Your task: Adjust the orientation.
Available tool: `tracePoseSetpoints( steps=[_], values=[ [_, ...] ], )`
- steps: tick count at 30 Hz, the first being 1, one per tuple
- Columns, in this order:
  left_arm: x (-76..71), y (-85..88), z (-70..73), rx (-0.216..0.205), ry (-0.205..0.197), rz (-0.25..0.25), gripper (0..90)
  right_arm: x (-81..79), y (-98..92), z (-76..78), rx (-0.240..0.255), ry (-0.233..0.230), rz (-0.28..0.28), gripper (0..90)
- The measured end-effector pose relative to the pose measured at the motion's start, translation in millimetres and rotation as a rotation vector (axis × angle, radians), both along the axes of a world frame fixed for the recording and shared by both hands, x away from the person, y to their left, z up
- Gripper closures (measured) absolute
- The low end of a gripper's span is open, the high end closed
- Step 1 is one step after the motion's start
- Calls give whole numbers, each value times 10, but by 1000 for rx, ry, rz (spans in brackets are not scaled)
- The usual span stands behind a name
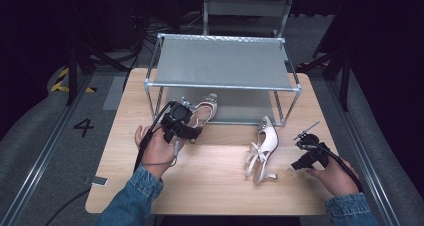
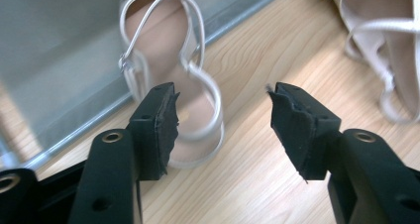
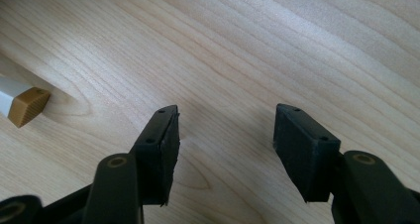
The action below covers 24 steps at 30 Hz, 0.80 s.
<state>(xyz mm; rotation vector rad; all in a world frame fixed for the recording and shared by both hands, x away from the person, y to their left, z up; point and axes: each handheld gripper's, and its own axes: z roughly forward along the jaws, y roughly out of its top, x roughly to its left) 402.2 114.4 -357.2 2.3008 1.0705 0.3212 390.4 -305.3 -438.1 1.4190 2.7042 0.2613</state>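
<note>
The work looks approx. half done, judging from how the things are lying: two white heeled sandals are going onto the low shelf of the metal shoe rack [image 1: 222, 61] standing at the far edge of the desk [image 1: 210, 186]. The first sandal [image 1: 204, 111] is lying w/ its toe part on the rack's lower grey shelf near the left-front post, and its heel end is hanging over the shelf's front rail toward the desk. The left gripper [image 1: 186, 131] is sitting right at that heel end, jaws spread apart and holding nothing; in the left gripper view the heel strap loop of the sandal [image 2: 171, 80] is lying just in front of the left jaw, not pinched.

The second sandal [image 1: 262, 148] is not placed yet. It is lying on the bare desk, right of centre, toe pointing to the rack's right-front post and heel to the near edge. The right gripper [image 1: 302, 151] is hovering near the right edge, apart from this sandal, jaws wide open, nothing between them. In the right gripper view a tan heel tip [image 3: 27, 105] is showing at the left.

Both sandals are glossy white, pointed toe, thin straps w/ small buckle, sparkly trim at the front, slim heel.
</note>
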Motion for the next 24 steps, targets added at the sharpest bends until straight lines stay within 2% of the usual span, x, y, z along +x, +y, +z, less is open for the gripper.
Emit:
tracePoseSetpoints(
  steps=[6, 8, 10, 12, 14, 15, 16, 20, 22, 24],
  values=[
    [-150, 139, -16, -7, 41, 6, 416, 17, 11, -6, 0, 4, 3, 435],
    [-196, 165, -76, -6, 66, -1, 416, 19, 21, -4, 2, 5, 5, 434],
    [-208, 173, -160, -4, 67, 9, 417, 21, 26, -4, 4, 2, 8, 434],
    [-201, 180, -248, -17, 67, 9, 413, 23, 32, -3, 1, 3, 8, 433],
    [-181, 176, -327, -19, 89, 6, 413, 22, 37, -3, -1, 3, 13, 433],
    [-181, 176, -327, -19, 89, 6, 412, 22, 39, -2, -1, 2, 14, 432],
    [-148, 166, -414, -8, 98, 6, 411, 24, 39, -1, 0, 1, 11, 432],
    [-90, 157, -549, 0, 98, 20, 414, 28, 33, -6, 1, 6, 9, 432],
    [-31, 158, -622, 25, 72, 4, 424, 30, 28, -13, 2, 6, 8, 431],
    [13, 157, -680, 31, 95, 5, 447, 30, 26, -15, 1, 7, 4, 431]
  ],
)
